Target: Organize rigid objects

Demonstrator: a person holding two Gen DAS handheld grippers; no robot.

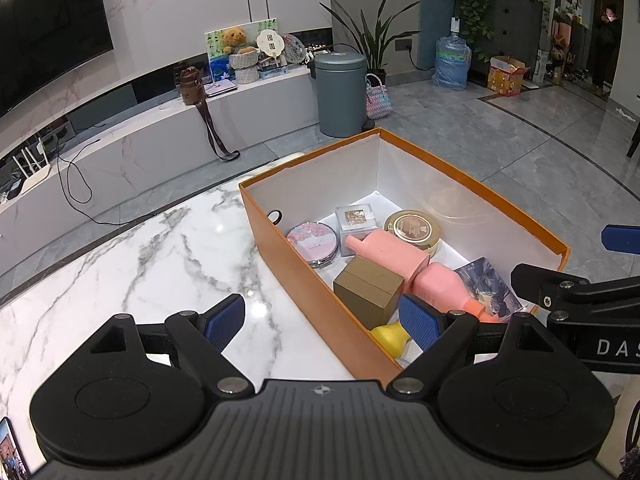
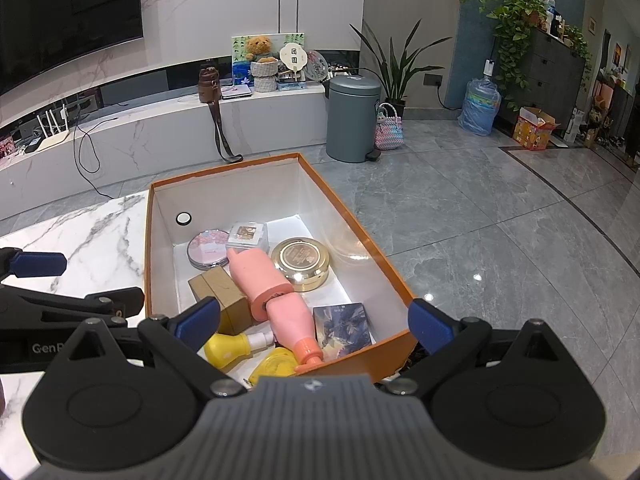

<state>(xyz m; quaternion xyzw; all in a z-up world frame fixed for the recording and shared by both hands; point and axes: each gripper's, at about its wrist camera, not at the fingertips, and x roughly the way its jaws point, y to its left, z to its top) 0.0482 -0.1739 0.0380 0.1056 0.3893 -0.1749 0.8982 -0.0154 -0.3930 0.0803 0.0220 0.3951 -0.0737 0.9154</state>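
On the marble counter point(image 1: 152, 264) sits an orange box point(image 2: 158, 256) holding two pink bottles point(image 2: 260, 276), a gold round tin point(image 2: 301, 262), a pink compact point(image 2: 208, 246), a brown cube box point(image 2: 224, 292), a yellow bottle point(image 2: 226, 350) and a picture card point(image 2: 344, 330). Left gripper point(image 1: 322, 320) hangs over the box's near left wall, jaws spread wide, gripping nothing. Right gripper point(image 2: 316, 322) hovers above the near end, jaws equally wide, empty.

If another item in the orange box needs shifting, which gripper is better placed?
Probably the right gripper: open, it looks straight into the orange box, over the pink bottle. The left gripper, also open, straddles the box's wall, half over the marble table.
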